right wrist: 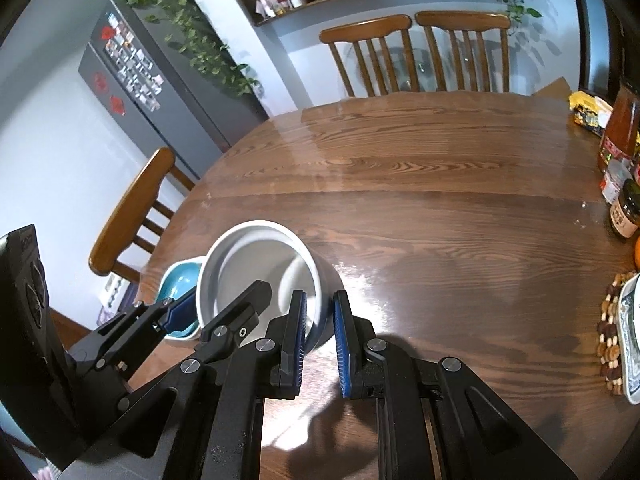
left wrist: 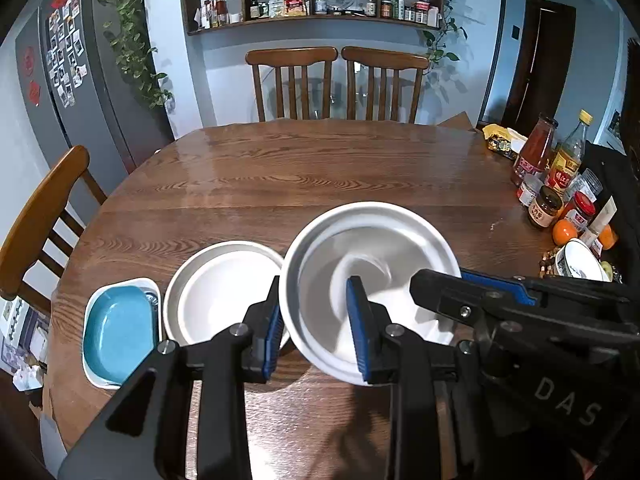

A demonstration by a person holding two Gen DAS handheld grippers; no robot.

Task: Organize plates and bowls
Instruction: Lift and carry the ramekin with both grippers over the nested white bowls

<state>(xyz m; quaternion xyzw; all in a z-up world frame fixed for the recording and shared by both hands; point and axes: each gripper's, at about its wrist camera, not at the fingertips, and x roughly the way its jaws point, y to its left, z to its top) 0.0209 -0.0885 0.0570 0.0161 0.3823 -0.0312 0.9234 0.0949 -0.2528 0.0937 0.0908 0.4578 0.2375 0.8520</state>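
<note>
A white bowl is held tilted above the brown wooden table. My left gripper straddles its near-left rim, one finger outside and one inside. My right gripper is shut on the same bowl's rim from the right; it also shows in the left wrist view. A second white bowl rests on the table to the left. Further left a blue dish sits inside a white rectangular dish.
Sauce bottles and jars, oranges and a patterned bowl crowd the table's right edge. Wooden chairs stand at the far side and the left. A grey fridge stands back left.
</note>
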